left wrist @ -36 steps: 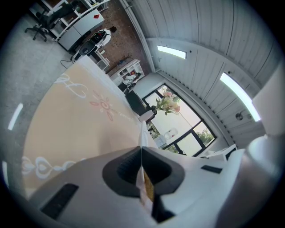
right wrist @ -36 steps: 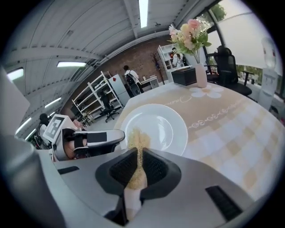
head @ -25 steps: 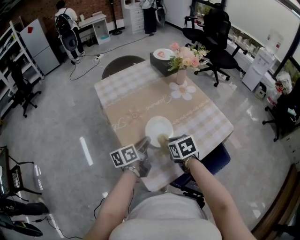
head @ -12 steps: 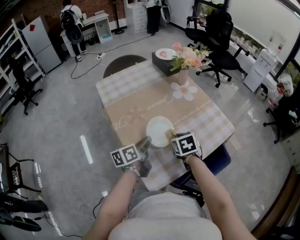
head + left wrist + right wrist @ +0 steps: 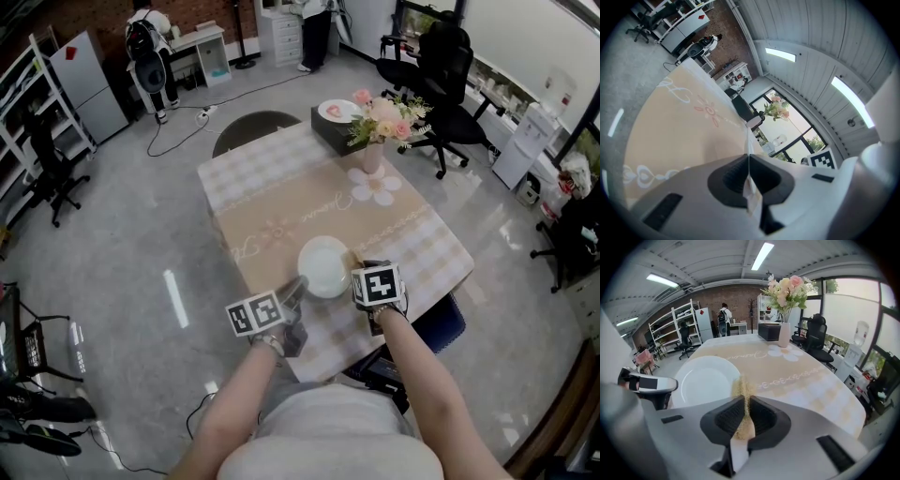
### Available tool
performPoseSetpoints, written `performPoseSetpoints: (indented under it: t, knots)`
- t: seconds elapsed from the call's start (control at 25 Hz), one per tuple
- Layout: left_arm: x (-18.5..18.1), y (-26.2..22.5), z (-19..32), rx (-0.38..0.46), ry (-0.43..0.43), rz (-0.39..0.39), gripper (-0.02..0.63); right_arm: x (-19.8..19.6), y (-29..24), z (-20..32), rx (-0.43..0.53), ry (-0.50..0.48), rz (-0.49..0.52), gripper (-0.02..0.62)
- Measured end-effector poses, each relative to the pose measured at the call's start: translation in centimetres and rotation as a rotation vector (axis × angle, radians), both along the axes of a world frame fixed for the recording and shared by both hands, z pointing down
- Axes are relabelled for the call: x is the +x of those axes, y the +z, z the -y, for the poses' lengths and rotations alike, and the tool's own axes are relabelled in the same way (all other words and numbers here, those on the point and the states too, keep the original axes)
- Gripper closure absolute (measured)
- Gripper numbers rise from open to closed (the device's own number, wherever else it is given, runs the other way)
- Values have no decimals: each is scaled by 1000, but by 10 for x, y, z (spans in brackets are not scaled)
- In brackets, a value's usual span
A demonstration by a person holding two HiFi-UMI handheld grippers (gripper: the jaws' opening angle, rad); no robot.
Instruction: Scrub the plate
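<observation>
A white plate (image 5: 704, 380) lies flat on a table (image 5: 281, 211) covered with a beige patterned cloth. The left gripper (image 5: 749, 161) has its jaws pressed together on the plate's near left rim, which runs up from between them as a thin white edge in the left gripper view. The right gripper (image 5: 746, 401) holds a tan, fibrous scrubber (image 5: 743, 425) tightly between its closed jaws. The frayed tip of the scrubber sticks out past the jaws and sits at the plate's right rim. From the right gripper, most of the plate lies ahead and to the left. The left gripper is further left, at the plate's far side. A vase of pink flowers (image 5: 786, 291) stands well ahead of the right gripper, slightly to its right.
</observation>
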State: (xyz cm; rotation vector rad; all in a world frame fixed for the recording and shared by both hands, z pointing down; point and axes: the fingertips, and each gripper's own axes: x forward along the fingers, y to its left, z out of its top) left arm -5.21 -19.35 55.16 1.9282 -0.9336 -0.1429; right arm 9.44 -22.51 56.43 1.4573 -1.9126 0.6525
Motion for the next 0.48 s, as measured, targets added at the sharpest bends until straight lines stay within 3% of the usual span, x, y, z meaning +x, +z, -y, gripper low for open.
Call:
performPoseSetpoints:
  t: [0.16,0.48]
  knots:
    - [0,2,0,-16,1,4,589,10,-17,12,55,56,34,555]
    - [0,-5,-4,43,18,31,589,24,-42,22,75,231,335,555]
